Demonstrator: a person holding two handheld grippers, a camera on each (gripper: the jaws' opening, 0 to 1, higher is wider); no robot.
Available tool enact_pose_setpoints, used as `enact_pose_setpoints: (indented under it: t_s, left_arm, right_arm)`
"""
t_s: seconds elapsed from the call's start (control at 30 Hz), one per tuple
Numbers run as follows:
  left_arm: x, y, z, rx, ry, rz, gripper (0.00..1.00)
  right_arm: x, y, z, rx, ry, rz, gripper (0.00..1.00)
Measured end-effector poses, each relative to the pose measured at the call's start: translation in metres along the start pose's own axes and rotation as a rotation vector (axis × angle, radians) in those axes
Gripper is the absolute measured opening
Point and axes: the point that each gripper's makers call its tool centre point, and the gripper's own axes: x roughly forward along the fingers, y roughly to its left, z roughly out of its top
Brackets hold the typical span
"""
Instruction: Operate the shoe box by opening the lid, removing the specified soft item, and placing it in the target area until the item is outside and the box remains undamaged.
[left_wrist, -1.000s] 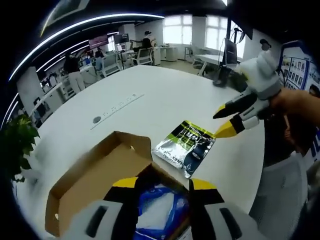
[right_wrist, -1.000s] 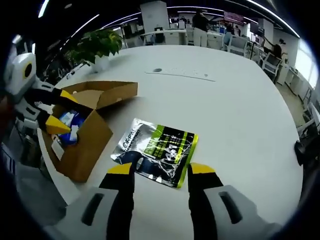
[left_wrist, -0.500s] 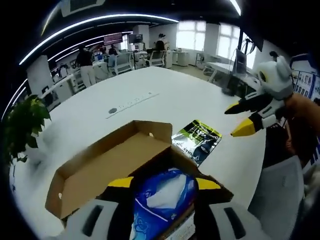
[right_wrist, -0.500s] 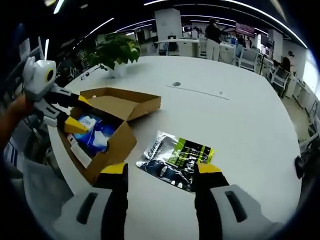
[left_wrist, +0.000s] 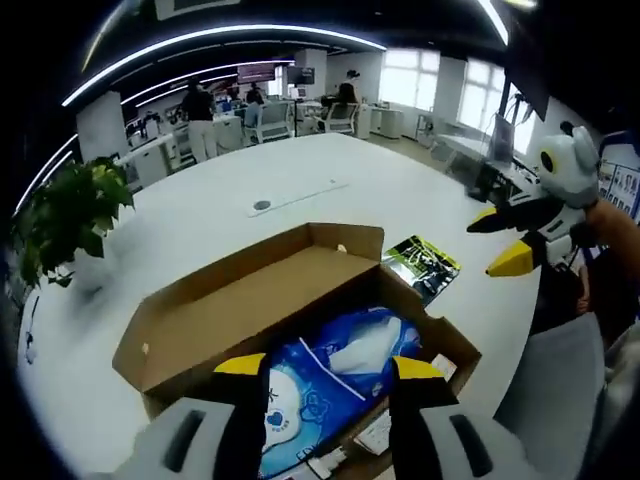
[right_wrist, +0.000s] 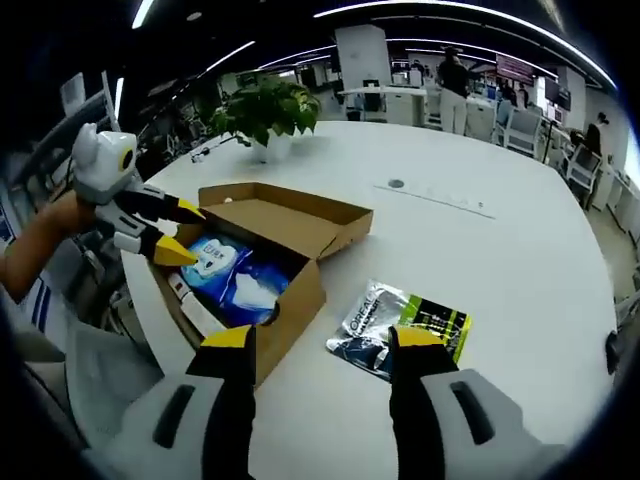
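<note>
An open cardboard shoe box (left_wrist: 250, 310) (right_wrist: 300, 225) stands near the table's edge, its lid folded back flat. Inside lies a soft blue-and-white pack (left_wrist: 330, 375) (right_wrist: 235, 275). My left gripper (left_wrist: 328, 368) (right_wrist: 175, 230) hovers open just above the box's near end, nothing between its fingers. A silver, black and green pouch (left_wrist: 425, 265) (right_wrist: 400, 325) lies flat on the white table (left_wrist: 220, 215) beside the box. My right gripper (right_wrist: 325, 338) (left_wrist: 505, 240) is open in the air above the table, between box and pouch, holding nothing.
A potted green plant (left_wrist: 65, 215) (right_wrist: 265, 110) stands on the table behind the box. A round port and a cable strip (right_wrist: 430, 193) sit mid-table. Office desks, chairs and people (right_wrist: 455, 75) fill the background. A person's hand holds each gripper.
Both cameras have pulled back and up, so the whole box and its blue pack come into sight. The pouch lies where it was. Both grippers stay open.
</note>
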Motion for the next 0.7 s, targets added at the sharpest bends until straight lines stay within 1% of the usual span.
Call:
enact_pose_setpoints:
  t_s: [0.1, 0.27, 0.47, 0.5, 0.53, 0.57, 0.7]
  left_arm:
    - [-0.006, 0.009, -0.006, -0.018, 0.002, 0.015, 0.48]
    - [-0.02, 0.02, -0.021, -0.042, 0.011, 0.048, 0.48]
    - [-0.033, 0.034, -0.035, -0.07, 0.018, 0.088, 0.48]
    - [-0.036, 0.04, -0.04, -0.082, 0.021, 0.104, 0.48]
    - [-0.037, 0.041, -0.041, -0.084, 0.021, 0.106, 0.48]
    - [-0.041, 0.045, -0.047, -0.103, 0.023, 0.116, 0.48]
    - [-0.047, 0.054, -0.059, -0.125, 0.034, 0.138, 0.48]
  right_arm:
    - [0.005, 0.009, 0.001, -0.01, 0.001, 0.02, 0.5]
    - [0.013, 0.026, 0.007, -0.021, -0.009, 0.055, 0.5]
    - [0.025, 0.044, 0.009, -0.036, -0.003, 0.095, 0.49]
    - [0.026, 0.046, 0.009, -0.037, -0.003, 0.101, 0.48]
    - [0.029, 0.049, 0.009, -0.038, -0.002, 0.109, 0.48]
    - [0.03, 0.051, 0.009, -0.039, -0.001, 0.114, 0.47]
    - [0.038, 0.059, 0.009, -0.054, 0.006, 0.135, 0.46]
